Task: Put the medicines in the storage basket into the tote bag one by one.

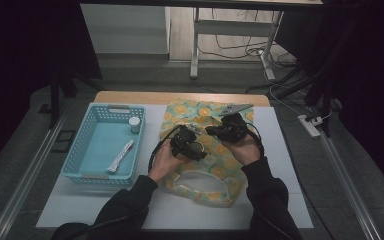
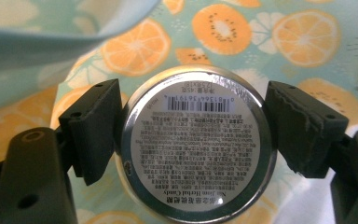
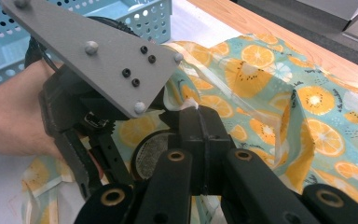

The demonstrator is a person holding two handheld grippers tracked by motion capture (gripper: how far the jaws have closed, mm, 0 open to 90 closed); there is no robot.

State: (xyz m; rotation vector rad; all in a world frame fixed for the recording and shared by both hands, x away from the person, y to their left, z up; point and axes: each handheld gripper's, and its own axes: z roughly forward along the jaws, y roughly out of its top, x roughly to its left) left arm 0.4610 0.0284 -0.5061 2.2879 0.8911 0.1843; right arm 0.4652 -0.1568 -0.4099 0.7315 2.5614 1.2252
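Fruit-print cloth bag (image 1: pixel 202 150) lies mid-table beside the blue basket (image 1: pixel 87 155); the right gripper (image 3: pixel 196 112), jaws pressed together, pinches its edge up, so the mouth seems opened. The left gripper (image 2: pixel 193 140) clamps a round tin (image 2: pixel 198 144) over the cloth, apparently not yet inside. A tube (image 1: pixel 121 156) and small bottle (image 1: pixel 135 124) wait in the basket.

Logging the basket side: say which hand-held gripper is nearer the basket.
Left. The left hand-held gripper sits just right of the basket, holding a tin; the right hand-held gripper is farther right, pinching the cloth.
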